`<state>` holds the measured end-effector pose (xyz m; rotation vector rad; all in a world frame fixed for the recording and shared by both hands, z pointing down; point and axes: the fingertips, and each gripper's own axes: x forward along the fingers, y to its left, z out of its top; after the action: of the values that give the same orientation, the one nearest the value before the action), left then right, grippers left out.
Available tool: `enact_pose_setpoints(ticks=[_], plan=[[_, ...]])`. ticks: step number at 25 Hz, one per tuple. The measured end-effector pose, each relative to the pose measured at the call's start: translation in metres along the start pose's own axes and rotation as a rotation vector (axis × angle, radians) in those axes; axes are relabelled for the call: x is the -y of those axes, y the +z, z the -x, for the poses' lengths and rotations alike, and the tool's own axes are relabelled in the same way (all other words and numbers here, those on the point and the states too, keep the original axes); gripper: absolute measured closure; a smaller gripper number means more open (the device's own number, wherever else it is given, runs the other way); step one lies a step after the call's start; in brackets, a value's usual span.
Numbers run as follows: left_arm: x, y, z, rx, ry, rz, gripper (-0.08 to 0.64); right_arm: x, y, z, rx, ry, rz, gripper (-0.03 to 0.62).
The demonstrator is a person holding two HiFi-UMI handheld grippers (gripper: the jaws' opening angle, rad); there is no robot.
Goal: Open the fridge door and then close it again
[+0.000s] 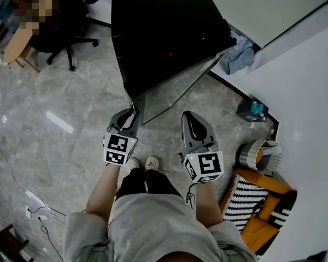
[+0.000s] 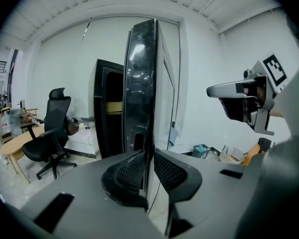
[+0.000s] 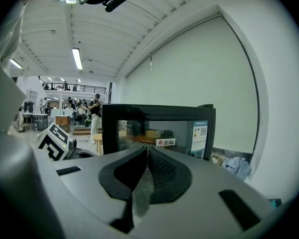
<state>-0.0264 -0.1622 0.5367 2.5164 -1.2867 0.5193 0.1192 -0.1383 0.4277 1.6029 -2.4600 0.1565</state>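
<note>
My left gripper (image 2: 147,167) pinches the free edge of the door (image 2: 139,83), jaws a little apart around it. The door stands swung open from the black fridge (image 1: 164,31). My right gripper (image 3: 145,156) hovers beside it, jaws together, empty.

Left gripper (image 1: 132,111) reaching forward and tipping slightly down, its fingers (image 2: 131,172) pinching the edge of the fridge door (image 2: 139,78), right gripper (image 1: 187,116) hovering alongside, fingers pressing together on nothing, both forearms (image 1: 100,189) extending forward.
</note>
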Motion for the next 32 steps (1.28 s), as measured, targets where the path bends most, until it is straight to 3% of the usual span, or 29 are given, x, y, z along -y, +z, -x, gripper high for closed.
enact_pose_setpoints(ticks=[32], plan=[[-0.099,0.030,-0.052,-0.021,0.071,-0.011,0.485,0.018,0.001,-0.035,-0.019,-0.026,-0.012,0.568]])
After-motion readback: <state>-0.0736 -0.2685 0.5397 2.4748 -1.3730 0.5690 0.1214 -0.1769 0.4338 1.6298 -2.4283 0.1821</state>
